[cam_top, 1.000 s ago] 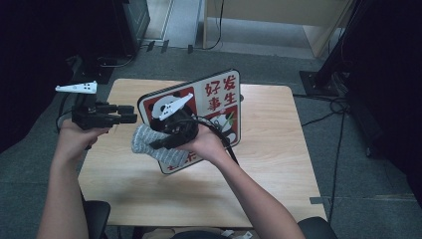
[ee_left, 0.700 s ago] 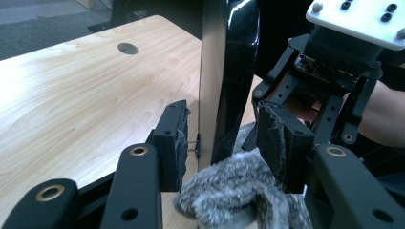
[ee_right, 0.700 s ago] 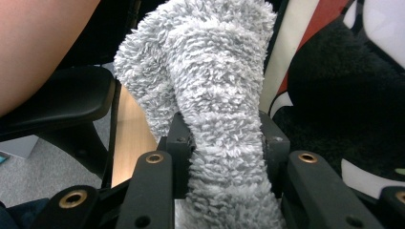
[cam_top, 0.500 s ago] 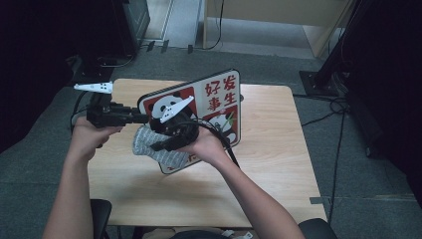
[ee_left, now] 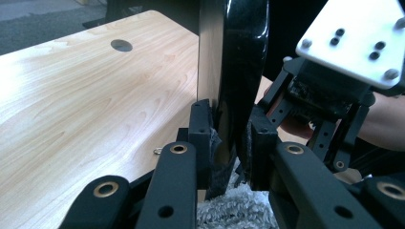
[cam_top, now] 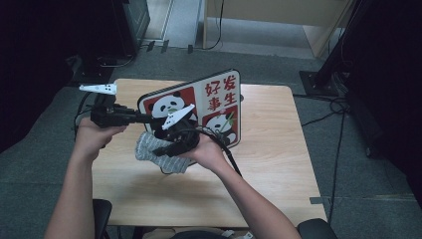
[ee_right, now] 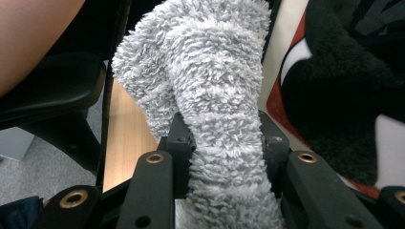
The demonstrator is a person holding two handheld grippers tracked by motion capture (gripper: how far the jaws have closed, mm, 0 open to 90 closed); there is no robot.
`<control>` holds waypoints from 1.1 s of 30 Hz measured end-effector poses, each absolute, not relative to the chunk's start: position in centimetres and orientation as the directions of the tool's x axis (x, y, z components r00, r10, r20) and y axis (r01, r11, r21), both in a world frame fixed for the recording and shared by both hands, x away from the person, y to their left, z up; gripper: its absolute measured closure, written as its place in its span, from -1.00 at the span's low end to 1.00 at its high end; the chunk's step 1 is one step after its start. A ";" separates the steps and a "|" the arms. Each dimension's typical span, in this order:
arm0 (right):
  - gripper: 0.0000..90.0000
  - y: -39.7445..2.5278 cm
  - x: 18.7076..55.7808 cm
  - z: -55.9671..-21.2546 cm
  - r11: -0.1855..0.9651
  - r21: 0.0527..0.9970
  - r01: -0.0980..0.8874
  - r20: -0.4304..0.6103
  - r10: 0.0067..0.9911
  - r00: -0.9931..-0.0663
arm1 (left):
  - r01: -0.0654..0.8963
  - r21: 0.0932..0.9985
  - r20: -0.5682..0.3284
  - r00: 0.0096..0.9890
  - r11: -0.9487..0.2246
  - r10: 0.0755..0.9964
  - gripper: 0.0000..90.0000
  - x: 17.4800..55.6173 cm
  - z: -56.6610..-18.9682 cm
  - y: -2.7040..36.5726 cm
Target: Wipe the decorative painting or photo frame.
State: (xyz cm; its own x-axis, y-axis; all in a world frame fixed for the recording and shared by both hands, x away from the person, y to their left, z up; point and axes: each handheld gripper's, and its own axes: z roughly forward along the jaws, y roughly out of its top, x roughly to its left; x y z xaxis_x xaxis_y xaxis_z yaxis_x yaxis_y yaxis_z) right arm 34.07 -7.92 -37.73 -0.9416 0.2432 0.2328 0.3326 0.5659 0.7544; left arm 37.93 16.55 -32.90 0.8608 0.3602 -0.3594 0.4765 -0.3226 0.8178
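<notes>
Judging from how things lay, we put the job at about midway: both items were in hand, but the wiping of the board looked hardly begun.

The wooden table (cam_top: pixel 278 149) lay beneath both tools, bare except for a small round hole (ee_left: pixel 121 45) ahead and to the left of the left gripper's jaws. We had the panda sign board (cam_top: pixel 219 107) tilted up off the tabletop, its black edge (ee_left: pixel 241 71) rising straight ahead between the left gripper's (cam_top: pixel 142 118) jaws, which were closed tight on its lower rim. The right gripper (cam_top: pixel 171 144) sat just beside that one, at the board's printed face. Its jaws were pinched shut around the middle of the grey fluffy cloth (ee_right: pixel 210 95), whose free end stood up ahead of them, close against the red and white panda print (ee_right: pixel 305 95).

What remained, as we read it, was rubbing the cloth across the face and setting the board back down.
</notes>
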 end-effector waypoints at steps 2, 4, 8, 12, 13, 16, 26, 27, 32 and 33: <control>0.49 -8.0 34.1 -38.0 0.565 0.752 0.339 0.241 0.243 -0.940 | 0.477 0.818 -0.362 0.861 -0.321 0.358 0.72 38.0 -32.9 16.6; 0.49 -8.0 34.0 -38.2 0.564 0.748 0.349 0.250 0.247 -0.936 | 0.474 0.820 -0.358 0.862 -0.321 0.360 0.72 37.9 -32.9 16.6; 0.49 -8.1 34.0 -38.4 0.563 0.752 0.344 0.243 0.249 -0.938 | 0.470 0.821 -0.351 0.863 -0.323 0.362 0.73 37.9 -32.9 16.6; 0.49 -8.1 33.7 -38.9 0.561 0.755 0.341 0.238 0.250 -0.939 | 0.475 0.821 -0.363 0.862 -0.316 0.354 0.73 38.0 -33.0 16.6; 0.49 -8.2 33.7 -39.0 0.562 0.754 0.340 0.237 0.251 -0.939 | 0.475 0.822 -0.363 0.862 -0.315 0.355 0.72 38.0 -33.0 16.6; 0.49 -8.3 33.7 -39.3 0.560 0.753 0.345 0.241 0.254 -0.937 | 0.474 0.822 -0.363 0.863 -0.315 0.352 0.73 37.9 -33.0 16.6; 0.49 -8.6 33.4 -40.6 0.559 0.747 0.361 0.257 0.258 -0.931 | 0.471 0.824 -0.358 0.864 -0.315 0.356 0.73 37.8 -33.0 16.6; 0.49 -8.5 33.4 -40.7 0.560 0.746 0.362 0.258 0.258 -0.931 | 0.471 0.824 -0.358 0.863 -0.315 0.356 0.73 37.8 -33.0 16.6; 0.49 -8.5 33.3 -41.4 0.570 0.742 0.354 0.250 0.255 -0.934 | 0.470 0.824 -0.355 0.864 -0.318 0.357 0.73 37.8 -33.0 16.6; 0.49 -8.6 33.3 -41.5 0.567 0.743 0.355 0.253 0.254 -0.934 | 0.469 0.824 -0.354 0.864 -0.318 0.358 0.73 37.8 -33.0 16.6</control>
State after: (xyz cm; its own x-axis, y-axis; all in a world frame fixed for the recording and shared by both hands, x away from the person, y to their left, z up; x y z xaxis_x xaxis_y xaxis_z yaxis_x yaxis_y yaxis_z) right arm 33.32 -8.61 -41.48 -0.9336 0.2544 0.2525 0.3555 0.5671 0.7429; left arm 37.77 16.61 -33.01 0.8642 0.3576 -0.3540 0.4691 -0.3182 0.8238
